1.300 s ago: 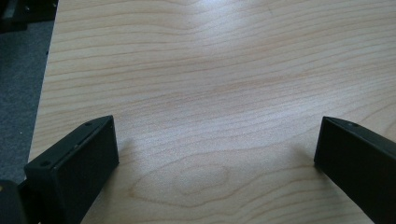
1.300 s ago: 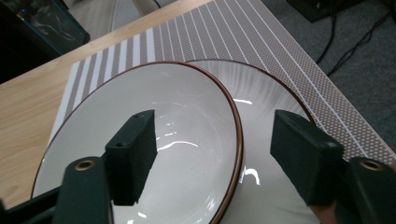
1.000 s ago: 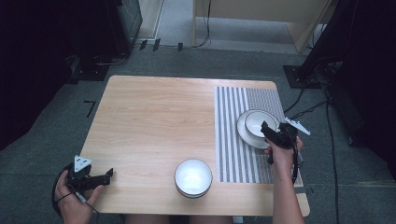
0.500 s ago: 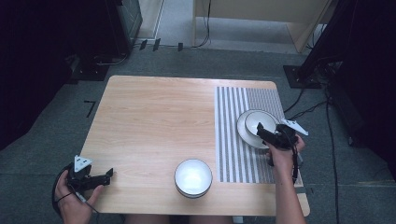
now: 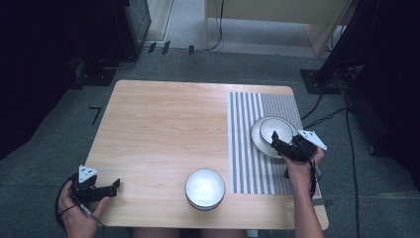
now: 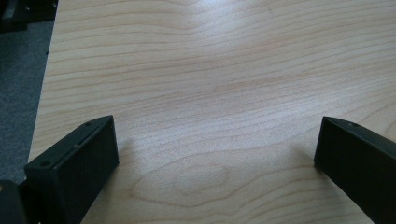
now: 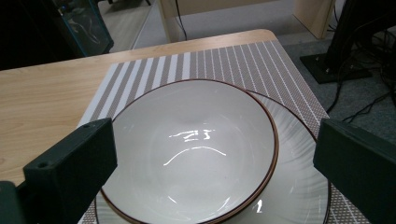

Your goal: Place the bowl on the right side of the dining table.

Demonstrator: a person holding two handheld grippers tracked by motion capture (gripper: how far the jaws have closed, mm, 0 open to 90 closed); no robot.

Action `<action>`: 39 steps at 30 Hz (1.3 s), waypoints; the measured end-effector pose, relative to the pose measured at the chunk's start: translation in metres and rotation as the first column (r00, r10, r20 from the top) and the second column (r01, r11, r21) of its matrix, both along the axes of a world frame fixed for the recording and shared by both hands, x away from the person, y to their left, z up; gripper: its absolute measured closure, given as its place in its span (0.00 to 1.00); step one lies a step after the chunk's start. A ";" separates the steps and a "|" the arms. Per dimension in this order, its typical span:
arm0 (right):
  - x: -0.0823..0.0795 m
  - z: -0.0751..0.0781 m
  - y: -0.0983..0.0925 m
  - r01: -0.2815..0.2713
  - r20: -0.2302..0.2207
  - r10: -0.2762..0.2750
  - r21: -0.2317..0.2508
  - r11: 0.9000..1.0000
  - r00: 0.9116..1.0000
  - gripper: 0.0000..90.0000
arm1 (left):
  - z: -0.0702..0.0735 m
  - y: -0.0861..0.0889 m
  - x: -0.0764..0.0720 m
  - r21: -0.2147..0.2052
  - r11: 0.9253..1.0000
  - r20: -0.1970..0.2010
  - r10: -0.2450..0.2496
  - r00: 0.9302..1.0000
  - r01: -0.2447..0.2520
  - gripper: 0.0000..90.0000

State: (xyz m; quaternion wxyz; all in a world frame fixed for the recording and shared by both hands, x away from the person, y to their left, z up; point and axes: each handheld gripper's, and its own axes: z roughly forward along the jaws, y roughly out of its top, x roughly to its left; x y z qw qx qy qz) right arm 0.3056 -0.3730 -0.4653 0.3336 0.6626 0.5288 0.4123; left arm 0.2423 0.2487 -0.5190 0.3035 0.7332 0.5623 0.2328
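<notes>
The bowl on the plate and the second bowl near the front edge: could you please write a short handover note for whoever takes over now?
Right hand-held gripper: open, jaws wide on either side of the near rim of the small bowl, nothing gripped.
Left hand-held gripper: open, over bare table at the near left corner.
Small bowl sits in the plate on the striped mat. The second bowl stands on the wood near the front edge.
Done: one bowl on the plate. Left, probably: dealing with the second bowl.
</notes>
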 end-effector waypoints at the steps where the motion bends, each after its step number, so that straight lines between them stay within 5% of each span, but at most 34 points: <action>1: -0.001 0.000 0.001 -0.003 0.003 0.003 -0.001 1.000 1.000 0.00 | 0.000 0.000 0.000 0.000 1.000 0.000 0.000 1.000 0.000 0.00; 5: -0.005 -0.003 0.003 -0.006 0.000 0.006 -0.041 0.999 1.000 0.00 | 0.000 0.000 0.000 0.000 1.000 0.000 0.000 1.000 0.000 0.00; 39: -0.041 -0.018 0.011 -0.026 0.002 0.026 -0.079 0.997 1.000 0.00 | 0.000 0.000 0.000 0.000 1.000 0.000 0.000 1.000 0.000 0.00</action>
